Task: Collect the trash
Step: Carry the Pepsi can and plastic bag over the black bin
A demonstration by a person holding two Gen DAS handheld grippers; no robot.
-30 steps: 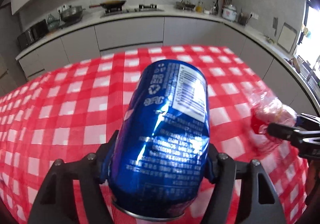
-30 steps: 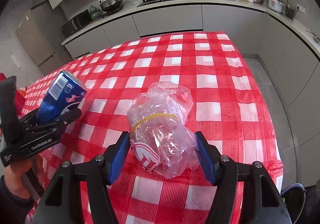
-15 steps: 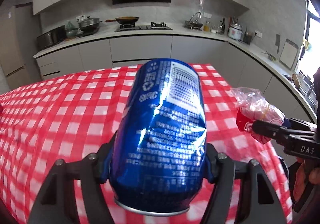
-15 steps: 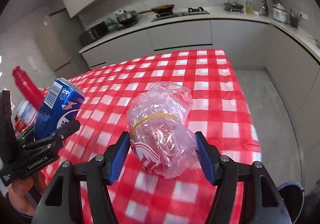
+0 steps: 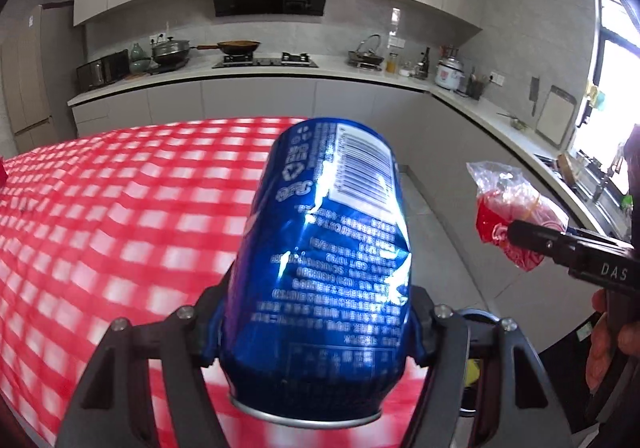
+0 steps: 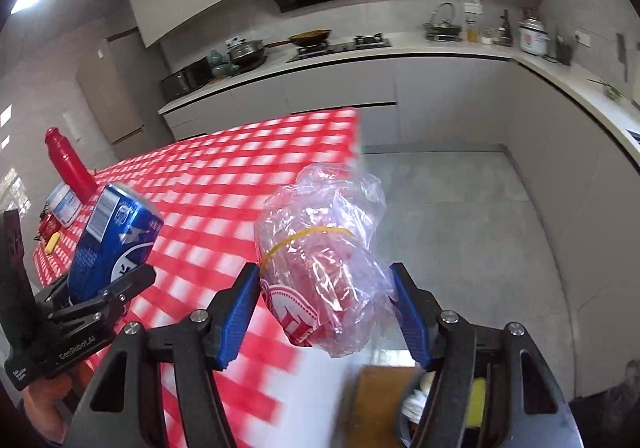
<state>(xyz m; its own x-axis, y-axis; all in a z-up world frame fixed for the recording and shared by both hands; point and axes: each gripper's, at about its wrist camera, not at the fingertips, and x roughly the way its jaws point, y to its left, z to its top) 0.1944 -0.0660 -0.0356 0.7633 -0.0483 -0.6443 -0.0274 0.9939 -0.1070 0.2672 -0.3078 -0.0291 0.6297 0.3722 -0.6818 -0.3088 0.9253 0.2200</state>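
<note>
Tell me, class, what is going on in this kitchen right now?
A person holds a gripper in each hand. The left gripper clamps a dented blue can; the right gripper clamps a red cup wrapped in clear plastic. Both are held in the air at the edge of the checked table, by the floor.

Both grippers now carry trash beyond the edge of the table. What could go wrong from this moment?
1. The left gripper holds the blue can only near its lower end, and its wall looks dented; it might tip or slip out.
2. The right gripper clamps a red paper cup wrapped in loose plastic; the slippery film could slide between the pads, dropping it onto the floor.
3. The pictures are blurred, which suggests fast carrying; this may shake either item loose.
</note>
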